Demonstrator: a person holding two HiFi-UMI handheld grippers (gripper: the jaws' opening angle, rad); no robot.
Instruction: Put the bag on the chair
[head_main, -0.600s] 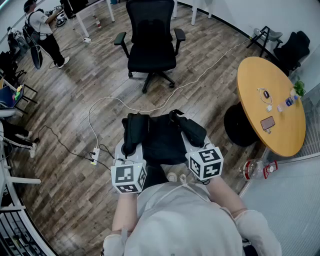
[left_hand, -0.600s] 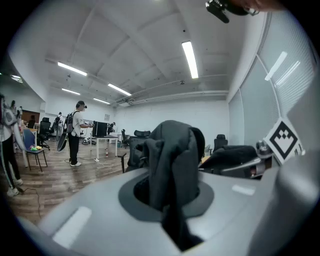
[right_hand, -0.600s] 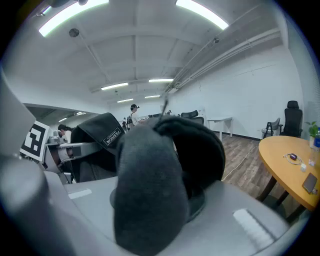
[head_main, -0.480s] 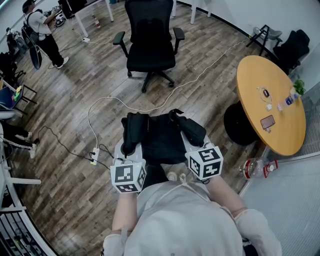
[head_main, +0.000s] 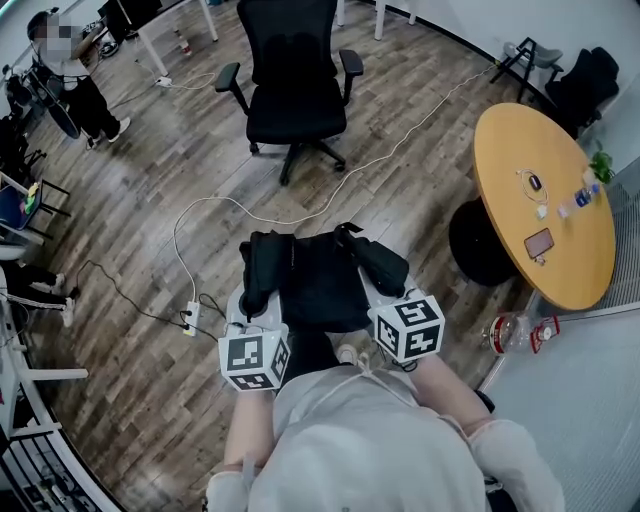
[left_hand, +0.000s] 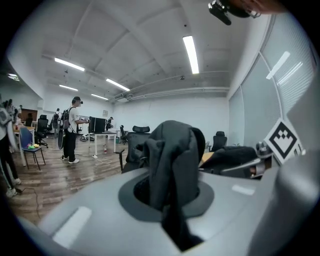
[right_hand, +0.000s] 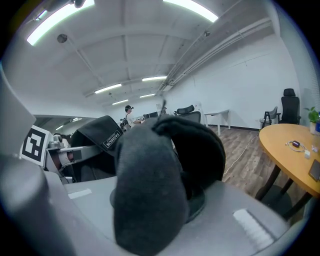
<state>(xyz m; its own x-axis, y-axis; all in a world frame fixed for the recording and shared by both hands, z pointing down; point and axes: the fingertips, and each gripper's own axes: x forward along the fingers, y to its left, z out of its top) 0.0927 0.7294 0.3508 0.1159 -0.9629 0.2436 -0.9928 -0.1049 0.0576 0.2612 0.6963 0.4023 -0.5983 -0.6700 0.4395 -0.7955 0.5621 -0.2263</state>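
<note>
Entry: bag carry, chair not yet reached.

- I am reading the left hand-held gripper (left_hand: 169, 200) as clenched: its jaws are pinching a black shoulder strap (left_hand: 172, 160), which is rising out of the round hollow between them and folding over on itself.
- The right hand-held gripper (right_hand: 165, 210) is clenched in the same way on the other strap (right_hand: 150, 185), a thick padded loop that is filling most of its view.
- The bag (head_main: 322, 280), a black backpack, is hanging between the two grippers by those straps. It is sitting on the near side of the chair (head_main: 298, 95), well apart from it, with open wooden floor (head_main: 150, 190) between them.
- The chair is a black office chair with armrests. Its seat is carrying nothing and is facing roughly toward me.
- A white cable (head_main: 215, 203) is curving across the floor between the chair and the bag, and it is running down to a power strip (head_main: 190, 318) on the chair's left.
- A round orange desk (head_main: 520, 190) is standing to the right of the chair, carrying a few small items I cannot make out.
- A person (head_main: 75, 85) is standing far off to the chair's left, next to a white desk (head_main: 150, 35).
</note>
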